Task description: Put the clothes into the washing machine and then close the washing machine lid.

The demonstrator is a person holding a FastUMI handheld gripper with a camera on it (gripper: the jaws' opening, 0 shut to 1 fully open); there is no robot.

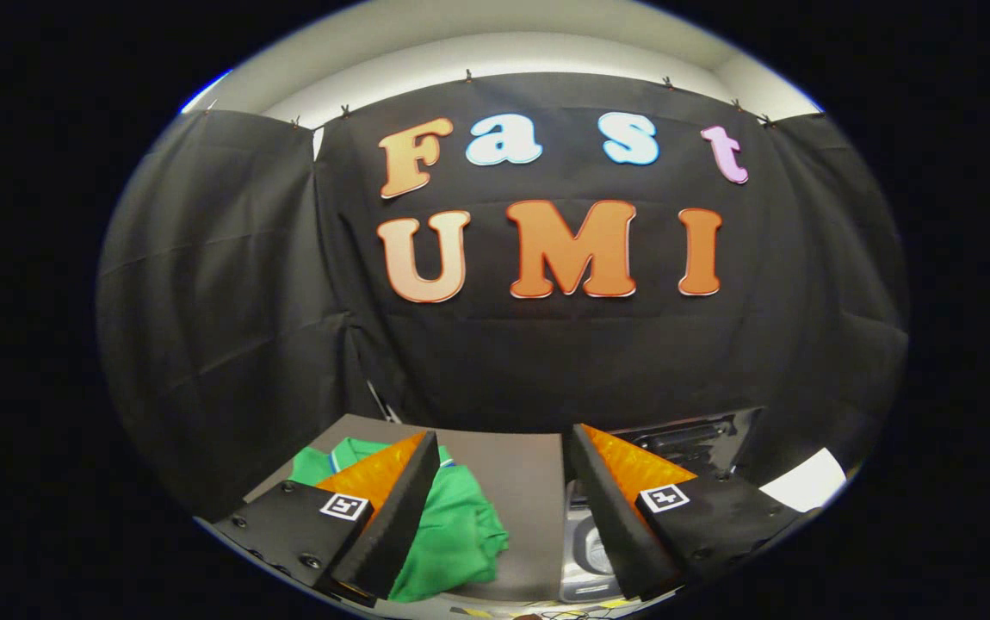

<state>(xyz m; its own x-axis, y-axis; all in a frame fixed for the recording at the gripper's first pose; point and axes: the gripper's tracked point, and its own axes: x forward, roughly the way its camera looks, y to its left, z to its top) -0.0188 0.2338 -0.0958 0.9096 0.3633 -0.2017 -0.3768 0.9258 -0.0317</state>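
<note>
A crumpled green garment (460, 530) lies on a grey table (521, 482), partly behind my left finger (392, 517). My gripper (502, 443) hangs above the table, its fingers wide apart with nothing between them. The right finger (624, 508) covers part of the washing machine (590, 551), whose open top with a round grey tub shows low between the fingers. The machine's raised dark lid (693, 439) stands behind the right finger against the black cloth wall.
A white surface (809, 482) shows at the right beyond the right finger. Black cloth walls close the booth on the left, the back and the right. A thin rod (379, 400) leans at the table's back left corner.
</note>
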